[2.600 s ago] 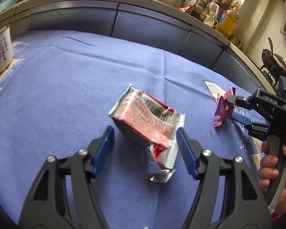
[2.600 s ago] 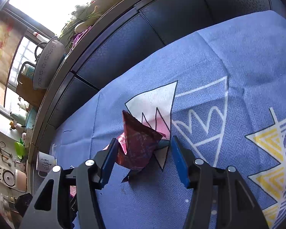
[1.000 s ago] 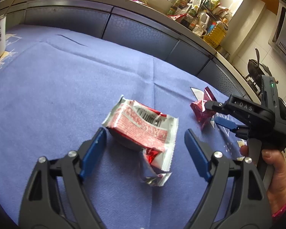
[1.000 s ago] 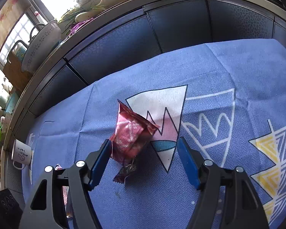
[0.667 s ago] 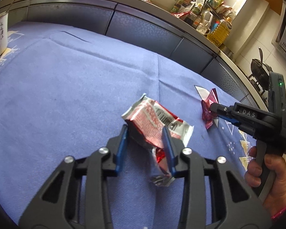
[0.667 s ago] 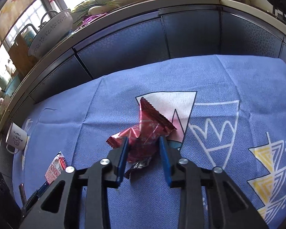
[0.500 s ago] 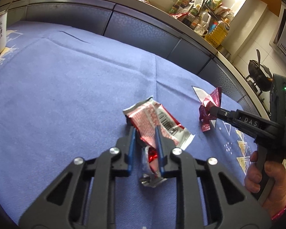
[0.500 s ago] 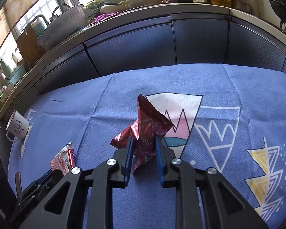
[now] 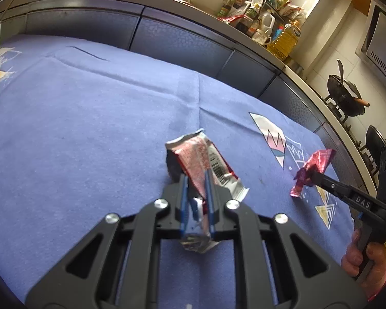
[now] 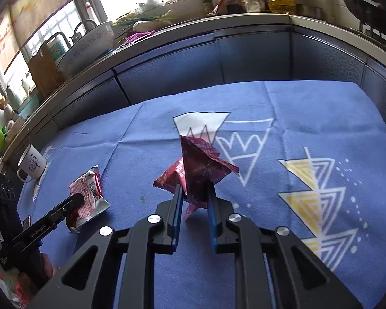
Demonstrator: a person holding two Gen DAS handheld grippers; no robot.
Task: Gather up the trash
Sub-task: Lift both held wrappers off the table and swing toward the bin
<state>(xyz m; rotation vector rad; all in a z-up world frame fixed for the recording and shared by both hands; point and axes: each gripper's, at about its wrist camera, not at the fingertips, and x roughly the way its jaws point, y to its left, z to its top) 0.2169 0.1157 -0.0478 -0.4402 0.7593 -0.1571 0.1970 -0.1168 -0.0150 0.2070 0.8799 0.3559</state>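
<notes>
A crumpled red and white wrapper [image 9: 195,152] is pinched between the blue pads of my left gripper [image 9: 195,176], which is shut on it just above the blue tablecloth [image 9: 90,128]. The right wrist view shows that wrapper [image 10: 86,188] and the left gripper [image 10: 77,200] at lower left. A dark red foil wrapper [image 10: 200,164] stands up between the pads of my right gripper [image 10: 194,186]. Those jaws are closing and press on it. In the left wrist view the dark red wrapper [image 9: 314,162] hangs at the right gripper's [image 9: 312,175] tip, held by a hand [image 9: 362,260].
A white mug [image 10: 32,164] stands at the cloth's left end. Dark blue cabinet fronts [image 10: 167,74] rise right behind the table. The counter above carries bottles [image 9: 283,41], a bowl [image 10: 90,43] and vegetables. A wok [image 9: 344,97] sits on the stove at far right.
Both grippers went from wide open to closed on their wrappers. The right gripper then carried the dark red wrapper off the white triangle print, rightward in the left view. The left stayed put.
</notes>
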